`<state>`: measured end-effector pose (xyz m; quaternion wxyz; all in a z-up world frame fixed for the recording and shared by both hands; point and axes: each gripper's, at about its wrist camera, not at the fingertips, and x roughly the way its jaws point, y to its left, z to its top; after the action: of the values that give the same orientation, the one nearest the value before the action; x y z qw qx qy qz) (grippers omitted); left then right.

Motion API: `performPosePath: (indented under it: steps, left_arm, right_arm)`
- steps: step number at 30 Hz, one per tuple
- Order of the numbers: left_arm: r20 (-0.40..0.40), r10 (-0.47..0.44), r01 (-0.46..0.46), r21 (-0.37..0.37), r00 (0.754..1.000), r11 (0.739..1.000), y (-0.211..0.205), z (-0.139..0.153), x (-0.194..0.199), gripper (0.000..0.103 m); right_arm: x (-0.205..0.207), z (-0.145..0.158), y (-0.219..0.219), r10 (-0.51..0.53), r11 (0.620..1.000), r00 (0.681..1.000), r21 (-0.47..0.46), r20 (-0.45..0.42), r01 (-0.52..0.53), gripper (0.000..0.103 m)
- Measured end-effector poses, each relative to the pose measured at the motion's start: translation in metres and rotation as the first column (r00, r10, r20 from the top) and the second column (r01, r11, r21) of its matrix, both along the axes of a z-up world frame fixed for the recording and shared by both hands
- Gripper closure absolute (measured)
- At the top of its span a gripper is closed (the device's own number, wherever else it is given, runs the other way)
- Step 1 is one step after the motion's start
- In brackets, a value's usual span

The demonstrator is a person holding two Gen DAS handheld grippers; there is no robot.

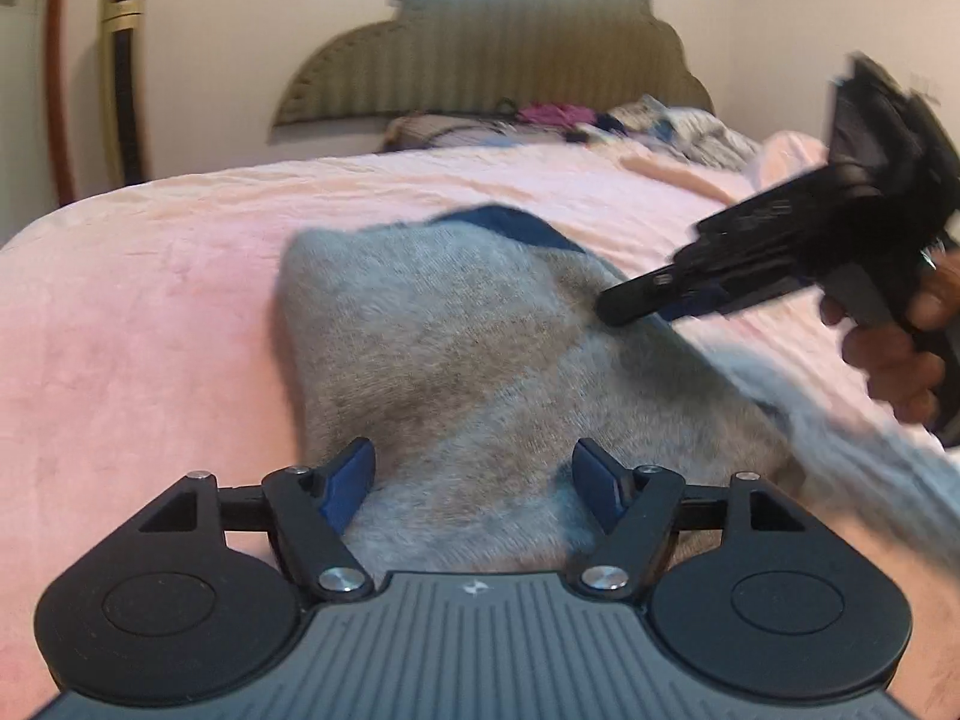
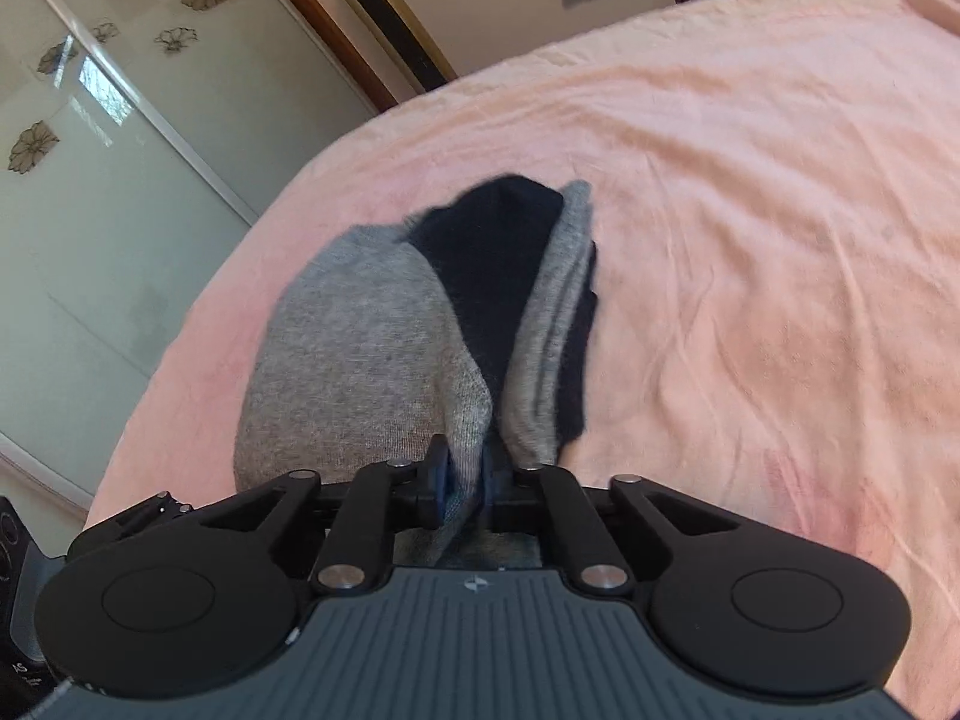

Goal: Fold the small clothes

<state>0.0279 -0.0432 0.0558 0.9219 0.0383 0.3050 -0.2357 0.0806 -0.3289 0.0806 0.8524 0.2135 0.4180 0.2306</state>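
L claw (image 1: 474, 480) stands apart, blue pads wide, w/ grey sock (image 1: 456, 360) lying under and between them; pads don't press on it. The sock lies on the pink bed cover (image 1: 150, 300), spread from centre toward 12 o'clock in the left wrist view, w/ a dark blue patch (image 1: 510, 222) at its far end. A grey ribbed part runs off toward 4 o'clock, blurred.

R claw (image 2: 465, 480) is clamped on a fold of the grey sock (image 2: 360, 360); fabric is bunched between its narrow-set pads at approx 6 o'clock of the right wrist view. From there the sock stretches toward 12 o'clock, w/ a dark navy section (image 2: 498, 252) in the middle and a grey ribbed strip (image 2: 552, 324) at its right side. In the left wrist view the R claw (image 1: 630, 306) comes in from 3 o'clock, tips at the sock's right edge, held by a hand (image 1: 900, 360).

Bed cover (image 2: 750, 240) fills most of the right wrist view. At 12 o'clock in the left wrist view: a ribbed headboard (image 1: 492, 60), w/ a pile of mixed clothes (image 1: 600, 120) below it. A glass sliding door w/ flower prints (image 2: 90, 150) sits at 9-10 o'clock in the right wrist view.
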Motion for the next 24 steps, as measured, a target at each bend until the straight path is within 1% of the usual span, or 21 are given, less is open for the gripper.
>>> performPosePath:
  steps: [2, 3, 5, 7, 9, 10, 11, 14, 16, 17, 19, 21, 22, 23, 24]
  left_arm:
    - [0.002, 0.007, -0.007, -0.024, 1.0, 1.0, 0.006, 0.006, -0.006, 0.03]
    - [0.001, 0.009, -0.009, -0.026, 1.0, 1.0, 0.009, 0.006, -0.007, 0.03]
    - [-0.018, 0.006, -0.006, -0.017, 1.0, 1.0, 0.011, 0.005, -0.005, 0.03]
    - [-0.028, 0.013, -0.013, 0.011, 1.0, 1.0, 0.006, -0.001, -0.001, 0.03]
    - [-0.04, 0.019, -0.018, 0.027, 0.999, 0.999, 0.004, -0.007, 0.0, 0.03]
    - [-0.039, 0.02, -0.019, 0.033, 0.999, 0.999, 0.005, -0.009, -0.002, 0.029]
    - [-0.036, 0.021, -0.02, 0.037, 0.999, 0.999, 0.005, -0.01, -0.003, 0.028]
    - [-0.042, 0.017, -0.015, 0.039, 0.999, 0.999, 0.004, -0.011, -0.001, 0.025]
    - [-0.044, 0.016, -0.014, 0.046, 0.999, 0.999, 0.004, -0.013, -0.003, 0.024]
    - [-0.042, 0.015, -0.013, 0.048, 0.999, 0.999, 0.004, -0.013, -0.003, 0.024]
    - [-0.042, 0.014, -0.012, 0.048, 0.999, 0.999, 0.004, -0.014, -0.005, 0.023]
    - [-0.044, 0.013, -0.011, 0.047, 0.999, 0.999, 0.004, -0.014, -0.003, 0.023]
    - [-0.045, 0.012, -0.01, 0.047, 0.999, 0.999, 0.004, -0.014, -0.002, 0.022]
    - [-0.045, 0.011, -0.009, 0.048, 0.999, 0.999, 0.004, -0.014, -0.002, 0.021]
    - [-0.045, 0.01, -0.007, 0.049, 0.999, 0.999, 0.004, -0.014, -0.001, 0.021]
  right_arm:
    - [-0.015, 0.011, -0.006, -0.008, 0.998, 1.0, 0.066, 0.02, 0.007, 0.052]
    - [-0.024, 0.015, -0.01, -0.013, 0.995, 0.999, 0.096, 0.036, 0.01, 0.048]
    - [-0.039, 0.021, -0.015, -0.006, 0.995, 0.999, 0.097, 0.049, 0.001, 0.046]
    - [-0.048, 0.018, -0.019, 0.002, 0.997, 0.999, 0.073, 0.036, -0.005, 0.047]
    - [-0.052, 0.012, -0.019, 0.025, 0.999, 1.0, 0.035, 0.011, -0.025, 0.058]
    - [-0.055, 0.01, -0.018, 0.05, 0.998, 0.999, 0.023, 0.001, -0.05, 0.067]
    - [-0.058, 0.009, -0.017, 0.073, 0.997, 0.997, 0.019, -0.005, -0.073, 0.073]
    - [-0.063, 0.007, -0.014, 0.135, 0.99, 0.991, 0.048, -0.018, -0.134, 0.075]
    - [-0.065, 0.006, -0.014, 0.201, 0.974, 0.979, 0.11, -0.024, -0.197, 0.074]
    - [-0.063, 0.005, -0.013, 0.219, 0.969, 0.975, 0.124, -0.03, -0.214, 0.074]
    - [-0.061, 0.007, -0.017, 0.192, 0.977, 0.981, 0.102, -0.015, -0.189, 0.074]
    - [-0.057, 0.009, -0.026, 0.175, 0.978, 0.984, 0.11, 0.011, -0.175, 0.067]
    - [-0.055, 0.009, -0.029, 0.18, 0.977, 0.984, 0.117, 0.016, -0.18, 0.05]
    - [-0.051, 0.008, -0.032, 0.192, 0.974, 0.981, 0.123, 0.008, -0.192, 0.041]
    - [-0.048, 0.005, -0.032, 0.214, 0.97, 0.977, 0.122, -0.011, -0.211, 0.04]
